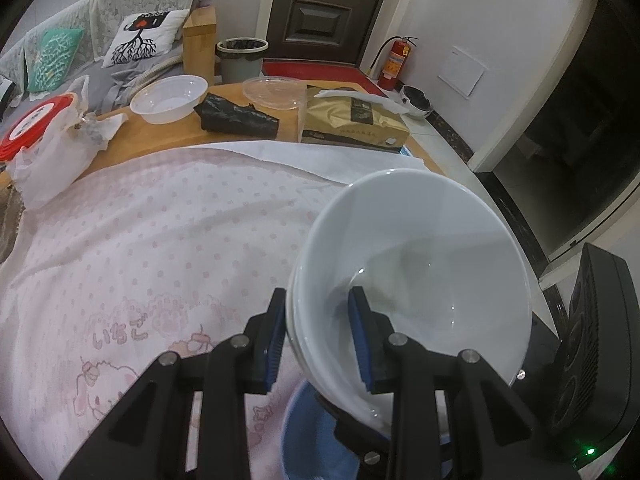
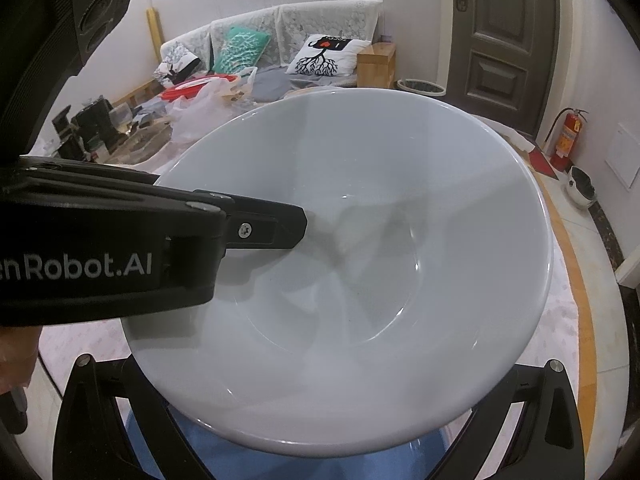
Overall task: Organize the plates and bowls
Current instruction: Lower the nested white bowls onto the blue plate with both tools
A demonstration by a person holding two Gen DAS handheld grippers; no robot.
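My left gripper is shut on the rim of a white bowl, one blue-padded finger outside the wall and one inside, holding it tilted above the table. A second white rim shows nested under it. A blue bowl sits just below. In the right wrist view the white bowl fills the frame, the left gripper's finger reaches over its rim, and the blue bowl lies beneath. My right gripper's arms spread wide at the bottom corners; its fingertips are hidden under the bowl.
A pink dotted cloth covers the wooden table. At the back stand a plastic bowl, a clear lid, a black bag, a tissue box and a red-lidded bagged container. A black speaker stands right.
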